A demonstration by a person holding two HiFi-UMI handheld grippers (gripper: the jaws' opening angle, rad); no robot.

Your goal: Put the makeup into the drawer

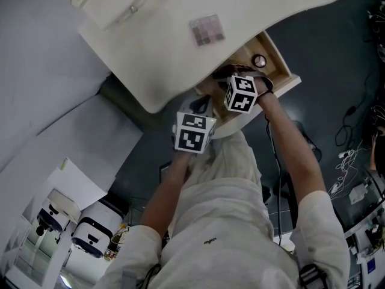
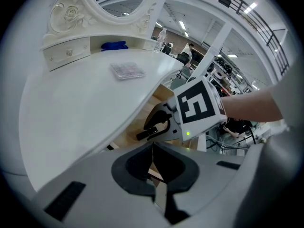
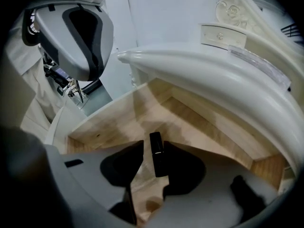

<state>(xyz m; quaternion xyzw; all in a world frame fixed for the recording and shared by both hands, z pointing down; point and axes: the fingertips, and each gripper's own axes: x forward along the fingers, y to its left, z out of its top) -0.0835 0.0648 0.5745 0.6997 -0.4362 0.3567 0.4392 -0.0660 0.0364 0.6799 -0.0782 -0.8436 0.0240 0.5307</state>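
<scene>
White bench point(image 1: 162, 47) top curved, mostly bare; small clear flat case point(image 1: 207, 29) lies on it, apart from the front edge; blue cloth point(image 2: 114, 45) at the back of the bench, below carved white mirror frame point(image 2: 71, 13); dark floor point(image 1: 337, 47) beside the bench; black cables point(image 1: 348, 122) trail over floor at right, white cables point(image 1: 346, 161) near them; white sheet point(image 1: 72, 182) lower left, two white-and-black machines point(image 1: 90, 233) just beside it; hall behind with ceiling lights point(image 2: 183, 25), upper railing point(image 2: 228, 1), distant people too small to detail.
</scene>
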